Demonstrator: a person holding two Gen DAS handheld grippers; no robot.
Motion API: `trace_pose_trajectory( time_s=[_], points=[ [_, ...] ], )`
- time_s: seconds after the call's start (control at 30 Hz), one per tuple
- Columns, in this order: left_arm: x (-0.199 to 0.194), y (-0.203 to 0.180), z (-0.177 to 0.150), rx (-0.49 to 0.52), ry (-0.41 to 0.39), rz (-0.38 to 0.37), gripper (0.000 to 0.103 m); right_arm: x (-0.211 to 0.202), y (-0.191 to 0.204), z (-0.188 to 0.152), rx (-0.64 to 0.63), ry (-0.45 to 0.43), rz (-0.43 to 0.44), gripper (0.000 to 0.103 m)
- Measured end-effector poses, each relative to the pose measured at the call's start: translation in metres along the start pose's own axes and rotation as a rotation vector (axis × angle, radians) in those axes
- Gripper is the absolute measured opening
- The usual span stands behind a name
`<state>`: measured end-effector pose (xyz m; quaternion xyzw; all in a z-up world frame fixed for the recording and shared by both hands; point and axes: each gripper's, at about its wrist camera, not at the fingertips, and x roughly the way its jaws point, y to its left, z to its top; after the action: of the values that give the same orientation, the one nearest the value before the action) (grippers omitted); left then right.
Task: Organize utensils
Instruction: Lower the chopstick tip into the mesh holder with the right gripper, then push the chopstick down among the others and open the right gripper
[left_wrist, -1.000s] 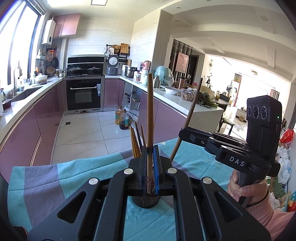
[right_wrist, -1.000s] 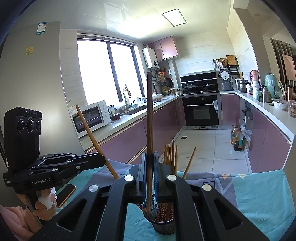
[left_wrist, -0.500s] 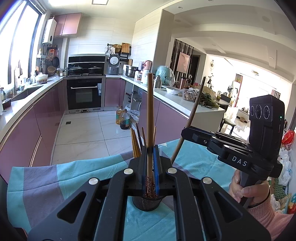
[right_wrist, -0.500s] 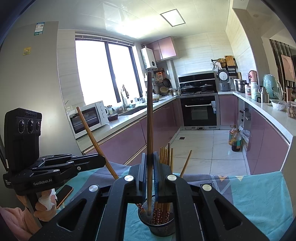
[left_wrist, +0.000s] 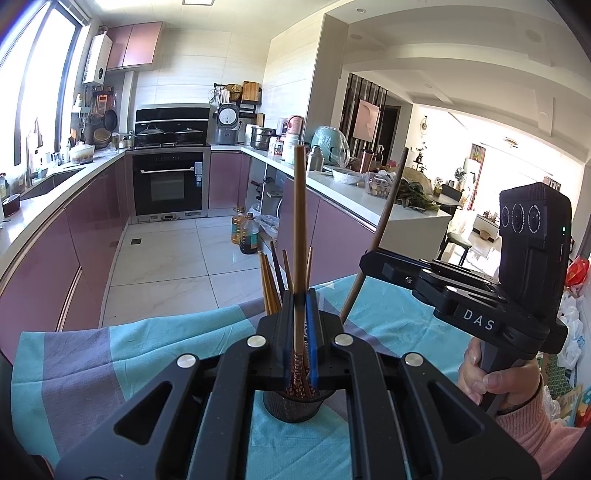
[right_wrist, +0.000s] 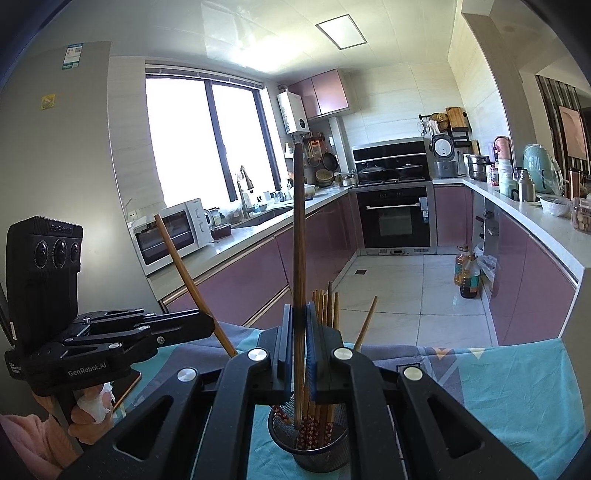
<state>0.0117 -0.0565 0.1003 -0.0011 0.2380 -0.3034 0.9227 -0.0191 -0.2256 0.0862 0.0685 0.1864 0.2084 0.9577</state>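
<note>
Tools both clamp upright chopsticks over the mesh holder (right_wrist: 308, 443) — left tool (left_wrist: 300, 325) one, right tool (right_wrist: 298, 339) another.

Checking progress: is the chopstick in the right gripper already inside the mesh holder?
Partly in: the brown chopstick stands upright, its tip dipping into the black mesh holder.

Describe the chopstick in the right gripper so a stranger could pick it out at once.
On the teal cloth stands a mesh holder full of chopsticks. The right gripper is shut on one dark brown chopstick directly above it, its lower end inside the holder. It stands upright and reaches far above the paler chopsticks bunched behind it.
</note>
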Motion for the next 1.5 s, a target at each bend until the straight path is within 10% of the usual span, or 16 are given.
trace_pose_trajectory(
  time_s=[1.5],
  points=[
    [0.030, 0.006, -0.006, 0.000, 0.117, 0.005, 0.007, 0.035, -0.012, -0.012, 0.025, 0.101, -0.012, 0.006]
  ],
)
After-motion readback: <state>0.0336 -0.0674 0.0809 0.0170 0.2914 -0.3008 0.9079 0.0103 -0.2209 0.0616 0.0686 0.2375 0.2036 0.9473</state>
